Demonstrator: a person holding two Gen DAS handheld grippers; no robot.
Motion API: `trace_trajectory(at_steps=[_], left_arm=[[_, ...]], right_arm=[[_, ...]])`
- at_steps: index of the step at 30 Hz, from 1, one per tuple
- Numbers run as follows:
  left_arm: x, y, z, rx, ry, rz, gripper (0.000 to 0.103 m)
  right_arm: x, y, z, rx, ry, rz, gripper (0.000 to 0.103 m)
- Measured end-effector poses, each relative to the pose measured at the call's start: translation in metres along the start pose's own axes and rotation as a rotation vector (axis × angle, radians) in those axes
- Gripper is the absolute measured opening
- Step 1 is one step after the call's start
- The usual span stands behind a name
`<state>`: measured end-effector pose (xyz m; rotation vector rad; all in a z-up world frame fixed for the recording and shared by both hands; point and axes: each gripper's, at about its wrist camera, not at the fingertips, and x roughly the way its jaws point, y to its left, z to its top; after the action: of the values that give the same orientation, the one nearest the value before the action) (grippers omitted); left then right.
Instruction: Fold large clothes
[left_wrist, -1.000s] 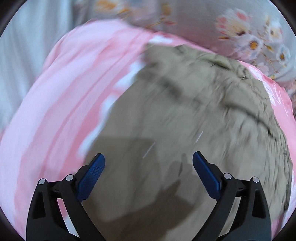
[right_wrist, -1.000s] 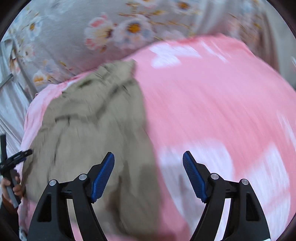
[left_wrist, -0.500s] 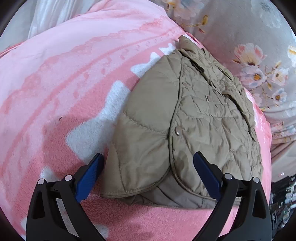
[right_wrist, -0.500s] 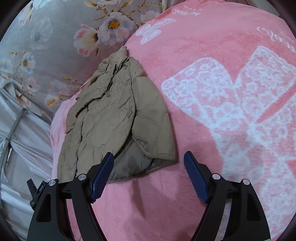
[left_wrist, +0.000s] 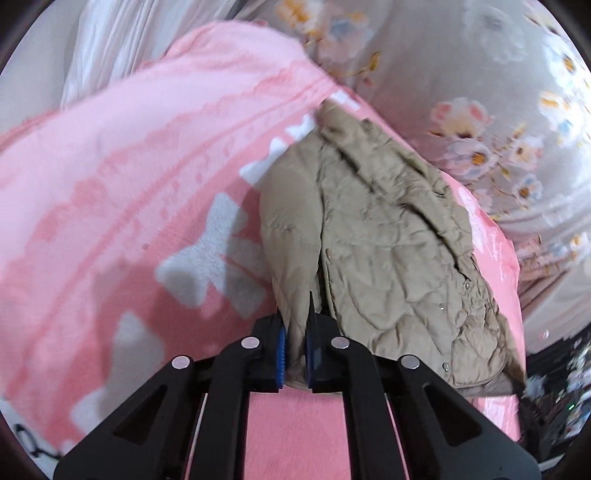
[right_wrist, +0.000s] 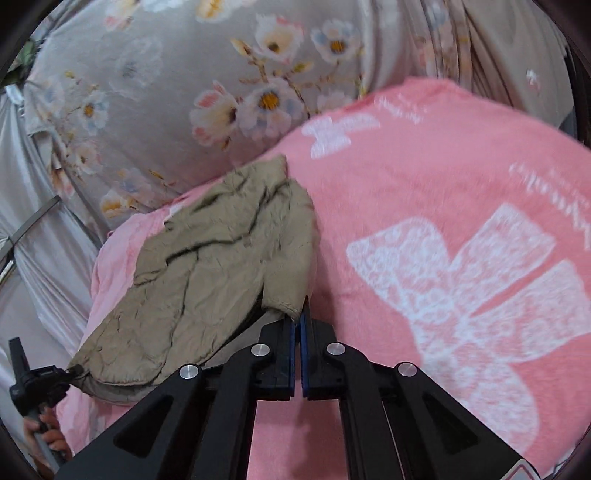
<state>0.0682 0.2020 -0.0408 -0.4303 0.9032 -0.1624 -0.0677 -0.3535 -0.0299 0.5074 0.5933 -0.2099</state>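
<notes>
A khaki quilted jacket (left_wrist: 388, 240) lies on a pink blanket with white bows (left_wrist: 129, 184). My left gripper (left_wrist: 295, 350) is shut on the jacket's near edge, with fabric pinched between the blue pads. In the right wrist view the same jacket (right_wrist: 221, 266) lies left of centre. My right gripper (right_wrist: 297, 325) is shut on the jacket's near hem corner. The left gripper (right_wrist: 44, 376) also shows in the right wrist view at the jacket's far-left edge, held by a hand.
A grey floral cloth (right_wrist: 184, 92) rises behind the blanket. The pink blanket (right_wrist: 461, 258) spreads wide to the right of the jacket. White curtain folds (left_wrist: 110, 44) hang at the upper left. Dark clutter (left_wrist: 554, 387) sits beyond the bed's right edge.
Both grippers were open above the jacket; now both have closed on its near edge. The jacket's near part is gathered and lifted slightly.
</notes>
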Motion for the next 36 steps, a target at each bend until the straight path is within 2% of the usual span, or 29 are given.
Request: trace_trajectory(at_steps=[4, 6, 9, 13, 16, 20, 23, 26, 31, 36], left_arm=[[-0.053, -0.007, -0.015, 0.082, -0.014, -0.023, 0.005], [-0.075, -0.007, -0.021, 0.1, -0.018, -0.041, 0.005], [-0.118, -0.005, -0.026, 0.1, -0.051, -0.084, 0.005], [-0.168, -0.02, -0.02, 0.118, -0.195, -0.104, 0.005], [-0.178, -0.041, 0.006, 0.16, -0.284, -0.088, 0.005], [-0.15, -0.069, 0.053, 0.182, -0.324, -0.033, 0.005], [-0.108, -0.098, 0.088, 0.235, -0.353, 0.079, 0.006], [-0.065, -0.12, 0.118, 0.268, -0.36, 0.175, 0.006], [0.008, -0.127, 0.15, 0.294, -0.335, 0.301, 0.006], [0.088, -0.127, 0.169, 0.303, -0.268, 0.412, 0.006]], right_arm=[[-0.053, 0.008, -0.002, -0.072, -0.086, -0.011, 0.002], [-0.081, 0.012, -0.001, -0.116, -0.134, -0.023, 0.002], [-0.114, 0.015, 0.007, -0.124, -0.189, 0.007, 0.002], [-0.148, 0.025, 0.031, -0.118, -0.292, 0.059, 0.002], [-0.14, 0.031, 0.063, -0.118, -0.35, 0.093, 0.002], [-0.093, 0.031, 0.103, -0.106, -0.369, 0.102, 0.002], [-0.047, 0.032, 0.132, -0.06, -0.346, 0.127, 0.002], [0.0, 0.043, 0.155, -0.061, -0.328, 0.095, 0.002], [0.087, 0.048, 0.184, -0.01, -0.239, 0.08, 0.002], [0.155, 0.046, 0.188, 0.013, -0.142, 0.04, 0.002]])
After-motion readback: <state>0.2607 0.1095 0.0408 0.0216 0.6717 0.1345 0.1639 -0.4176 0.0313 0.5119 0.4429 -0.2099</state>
